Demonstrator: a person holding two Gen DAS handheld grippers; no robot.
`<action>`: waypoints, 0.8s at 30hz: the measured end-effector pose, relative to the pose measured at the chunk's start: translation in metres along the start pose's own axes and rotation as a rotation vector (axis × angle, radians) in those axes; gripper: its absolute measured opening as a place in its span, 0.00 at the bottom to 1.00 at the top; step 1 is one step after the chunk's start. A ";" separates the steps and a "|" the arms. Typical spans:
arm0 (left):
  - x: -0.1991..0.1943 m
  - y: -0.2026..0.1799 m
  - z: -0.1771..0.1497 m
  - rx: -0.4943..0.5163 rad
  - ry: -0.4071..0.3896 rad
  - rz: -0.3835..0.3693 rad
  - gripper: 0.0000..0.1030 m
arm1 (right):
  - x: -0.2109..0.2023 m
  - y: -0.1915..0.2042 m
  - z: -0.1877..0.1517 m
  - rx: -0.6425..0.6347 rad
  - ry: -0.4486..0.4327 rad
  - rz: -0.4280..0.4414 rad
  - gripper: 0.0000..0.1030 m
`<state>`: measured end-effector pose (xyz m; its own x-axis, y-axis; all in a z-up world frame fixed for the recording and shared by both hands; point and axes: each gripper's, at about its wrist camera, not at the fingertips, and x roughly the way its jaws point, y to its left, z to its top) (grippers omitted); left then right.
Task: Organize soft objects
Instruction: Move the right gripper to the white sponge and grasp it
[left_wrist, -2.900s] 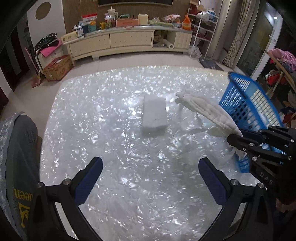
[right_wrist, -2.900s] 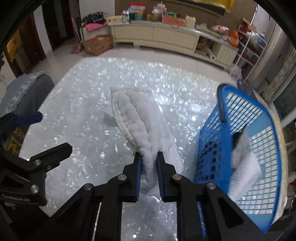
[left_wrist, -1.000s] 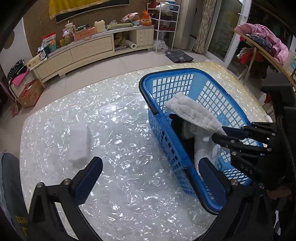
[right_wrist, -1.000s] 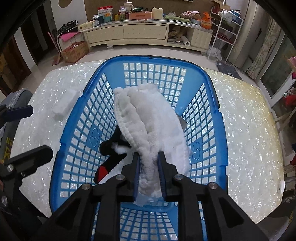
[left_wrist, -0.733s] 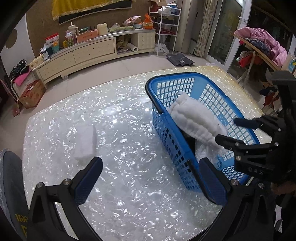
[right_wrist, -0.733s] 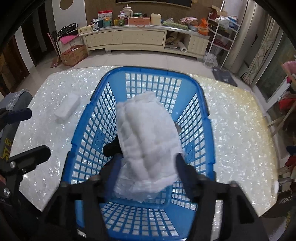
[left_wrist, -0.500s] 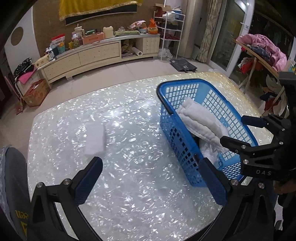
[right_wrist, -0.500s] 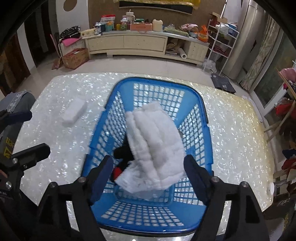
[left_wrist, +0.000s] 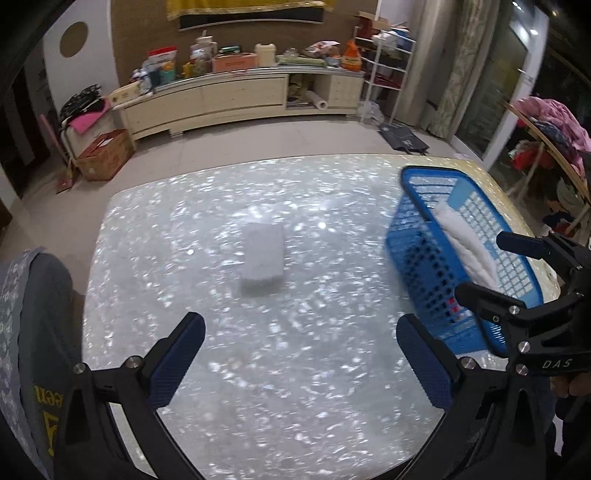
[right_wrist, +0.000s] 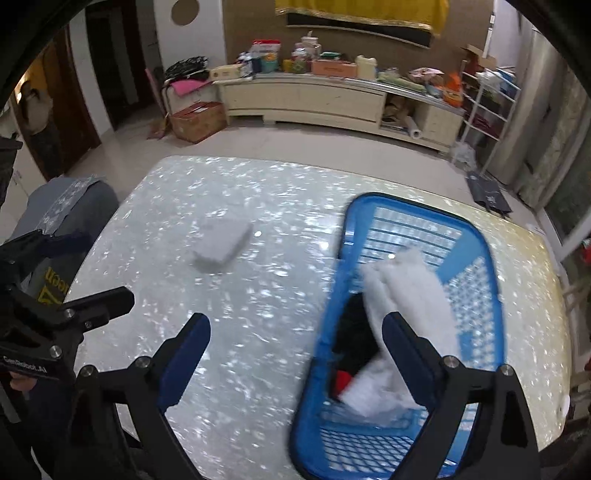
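Observation:
A white folded cloth block (left_wrist: 263, 258) (right_wrist: 221, 245) lies near the middle of the shiny pearl table (left_wrist: 314, 387). The blue plastic basket (left_wrist: 417, 254) (right_wrist: 406, 201) stands on the table's right side. A white quilted towel (left_wrist: 465, 251) (right_wrist: 410, 291) lies loose in it on top of black and red items (right_wrist: 354, 332). My right gripper (right_wrist: 295, 323) hovers over the basket's left edge. Its jaws are opening and nothing is between them. My left gripper (left_wrist: 299, 326) is open and empty above the table, nearer than the cloth block.
A chair with a grey patterned cover (left_wrist: 29, 314) stands at the table's left edge. Across the floor are a long cream cabinet (left_wrist: 221, 96) loaded with clutter, a cardboard box (left_wrist: 103, 155) and a clothes rack (left_wrist: 554, 122) at the right.
My right gripper opened and let go of the white towel, which dropped into the basket. Both grippers drew back and to the left, so the basket now sits further right.

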<state>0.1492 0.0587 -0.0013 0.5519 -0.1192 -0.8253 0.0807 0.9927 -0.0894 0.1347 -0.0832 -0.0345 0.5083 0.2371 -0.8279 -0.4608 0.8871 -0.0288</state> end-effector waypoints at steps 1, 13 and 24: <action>0.000 0.006 -0.001 -0.007 0.001 0.005 1.00 | 0.004 0.006 0.002 -0.009 0.005 0.004 0.91; 0.023 0.084 -0.020 -0.095 0.049 0.074 1.00 | 0.072 0.057 0.032 0.005 0.121 0.117 0.95; 0.071 0.129 -0.021 -0.071 0.093 0.119 1.00 | 0.144 0.084 0.061 0.069 0.232 0.113 0.95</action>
<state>0.1817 0.1787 -0.0835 0.4745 -0.0020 -0.8803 -0.0415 0.9988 -0.0247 0.2139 0.0494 -0.1215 0.2721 0.2462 -0.9302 -0.4503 0.8869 0.1030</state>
